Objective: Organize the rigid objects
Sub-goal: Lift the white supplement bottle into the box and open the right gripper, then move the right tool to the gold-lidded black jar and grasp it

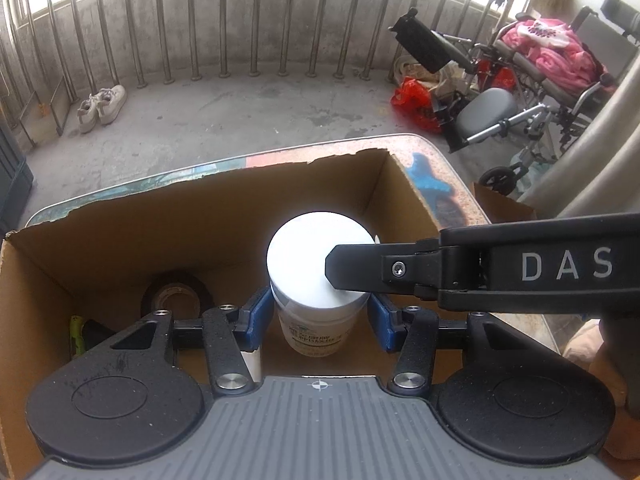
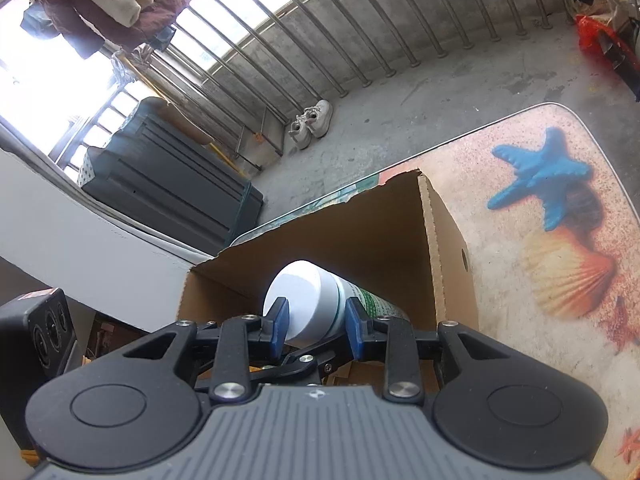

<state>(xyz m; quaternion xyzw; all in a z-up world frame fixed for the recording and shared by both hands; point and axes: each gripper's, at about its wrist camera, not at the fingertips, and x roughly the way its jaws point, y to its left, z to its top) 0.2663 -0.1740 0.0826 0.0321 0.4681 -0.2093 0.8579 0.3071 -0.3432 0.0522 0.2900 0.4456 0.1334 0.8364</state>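
Note:
A white plastic jar [image 1: 316,280] with a white lid and a green label stands inside an open cardboard box [image 1: 120,232]. My left gripper [image 1: 316,316] has its blue pads on both sides of the jar's body, just under the lid, touching it. My right gripper reaches in from the right, and one black finger [image 1: 356,266] lies across the lid. In the right wrist view the right gripper [image 2: 316,322] has its blue pads on both sides of the jar's lid [image 2: 304,296], above the box [image 2: 400,232].
A roll of black tape [image 1: 176,294] and a yellow-green item [image 1: 77,334] lie in the box's left part. The box sits on a table with a starfish and shell print [image 2: 560,240]. A wheelchair [image 1: 540,92], a red bag [image 1: 412,100] and shoes [image 1: 102,106] stand on the concrete floor by the railing.

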